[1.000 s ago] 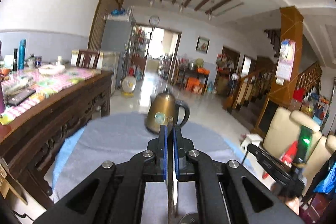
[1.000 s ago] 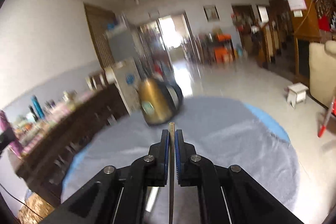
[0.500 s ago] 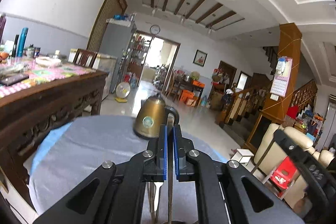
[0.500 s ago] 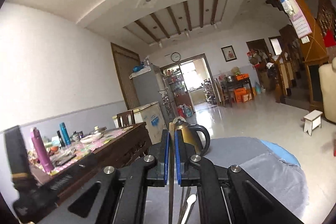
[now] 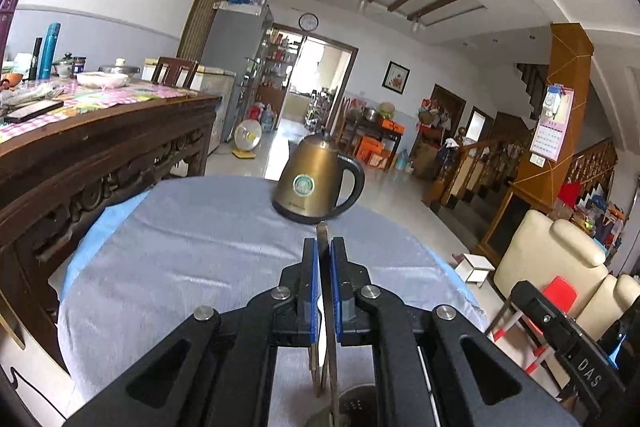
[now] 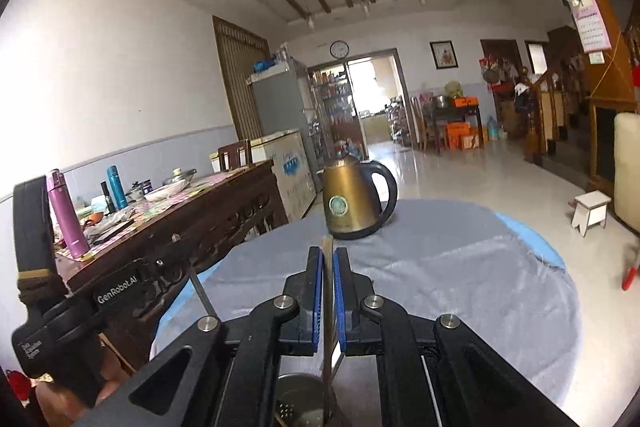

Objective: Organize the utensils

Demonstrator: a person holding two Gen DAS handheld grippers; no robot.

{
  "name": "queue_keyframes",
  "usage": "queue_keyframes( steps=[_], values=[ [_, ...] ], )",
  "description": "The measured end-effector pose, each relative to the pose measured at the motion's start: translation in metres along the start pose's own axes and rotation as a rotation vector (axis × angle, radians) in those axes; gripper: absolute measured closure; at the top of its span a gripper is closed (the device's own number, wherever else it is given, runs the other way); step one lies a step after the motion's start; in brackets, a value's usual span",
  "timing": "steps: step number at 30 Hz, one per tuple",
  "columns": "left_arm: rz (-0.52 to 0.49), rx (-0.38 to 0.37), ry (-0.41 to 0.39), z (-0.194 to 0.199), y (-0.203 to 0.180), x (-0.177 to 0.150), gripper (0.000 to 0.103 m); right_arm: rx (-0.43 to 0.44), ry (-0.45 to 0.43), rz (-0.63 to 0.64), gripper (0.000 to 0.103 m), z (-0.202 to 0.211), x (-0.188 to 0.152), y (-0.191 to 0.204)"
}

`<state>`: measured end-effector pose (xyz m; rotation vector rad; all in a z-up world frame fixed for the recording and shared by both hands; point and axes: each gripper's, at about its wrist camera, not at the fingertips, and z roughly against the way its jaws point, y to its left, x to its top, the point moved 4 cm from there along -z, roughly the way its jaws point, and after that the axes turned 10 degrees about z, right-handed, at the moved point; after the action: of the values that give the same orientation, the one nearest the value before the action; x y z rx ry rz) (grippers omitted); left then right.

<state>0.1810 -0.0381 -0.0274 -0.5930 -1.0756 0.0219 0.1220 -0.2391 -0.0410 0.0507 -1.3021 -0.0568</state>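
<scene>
My left gripper is shut on a thin metal utensil handle that stands upright between its blue pads. A perforated metal utensil holder sits just below it. My right gripper is shut on another thin utensil handle, held upright over the same metal holder. The left gripper with its utensil shows at the left of the right wrist view. The right gripper's body shows at the lower right of the left wrist view. The utensils' lower ends are hidden.
A brass electric kettle stands at the far side of the round table with a grey cloth; it also shows in the right wrist view. A dark wooden sideboard with bottles and dishes stands left. A cream armchair and small white stool are right.
Both grippers tilted up and then back down over the table, each still shut on its utensil. The metal holder now shows below both.
</scene>
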Motion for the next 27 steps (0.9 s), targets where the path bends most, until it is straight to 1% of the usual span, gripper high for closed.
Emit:
queue_keyframes(
  steps=[3,4,5,6,7,8,11,14,16,18,21,23,24,25,26,27],
  values=[
    [0.004,-0.001,0.033,0.001,0.003,-0.002,0.094,0.025,0.01,-0.024,0.096,0.002,0.001,-0.004],
    [-0.001,-0.006,0.032,0.004,0.003,-0.002,0.087,0.027,0.005,-0.03,0.096,0.004,0.002,-0.004],
    [-0.008,-0.006,0.025,0.006,0.004,0.0,0.075,0.027,-0.001,-0.038,0.096,0.006,0.003,-0.006],
    [-0.017,0.002,0.001,0.012,0.004,0.003,0.067,0.024,-0.011,-0.055,0.096,0.008,0.004,-0.01],
    [-0.022,0.008,-0.026,0.018,0.005,0.006,0.054,0.021,-0.019,-0.072,0.095,0.011,0.005,-0.015],
    [-0.026,0.01,-0.052,0.023,0.006,0.008,0.047,0.018,-0.026,-0.087,0.095,0.013,0.005,-0.02],
    [-0.039,0.03,-0.085,0.029,0.013,0.016,0.044,-0.025,-0.026,-0.122,0.094,0.013,0.004,-0.035],
    [-0.013,0.065,-0.07,0.023,0.029,0.018,0.043,-0.039,0.014,-0.173,0.093,0.007,-0.003,-0.052],
    [0.027,0.088,-0.036,0.014,0.042,0.015,0.043,-0.044,0.041,-0.202,0.093,0.001,-0.011,-0.059],
    [0.063,0.103,0.002,0.004,0.053,0.011,0.043,-0.035,0.088,-0.21,0.093,-0.009,-0.019,-0.064],
    [0.084,0.135,0.062,-0.013,0.069,0.0,0.043,-0.01,0.152,-0.244,0.093,-0.023,-0.035,-0.073],
    [0.092,0.174,0.107,-0.026,0.083,-0.01,0.043,0.018,0.206,-0.274,0.093,-0.037,-0.047,-0.078],
    [0.1,0.184,0.125,-0.031,0.087,-0.014,0.043,0.037,0.239,-0.282,0.09,-0.045,-0.054,-0.078],
    [0.111,0.195,0.148,-0.037,0.094,-0.019,0.043,0.058,0.273,-0.288,0.083,-0.055,-0.06,-0.08],
    [0.119,0.206,0.164,-0.041,0.1,-0.023,0.043,0.091,0.321,-0.288,0.078,-0.069,-0.069,-0.081],
    [0.127,0.22,0.184,-0.046,0.106,-0.027,0.043,0.122,0.357,-0.286,0.067,-0.082,-0.074,-0.082]
  ],
)
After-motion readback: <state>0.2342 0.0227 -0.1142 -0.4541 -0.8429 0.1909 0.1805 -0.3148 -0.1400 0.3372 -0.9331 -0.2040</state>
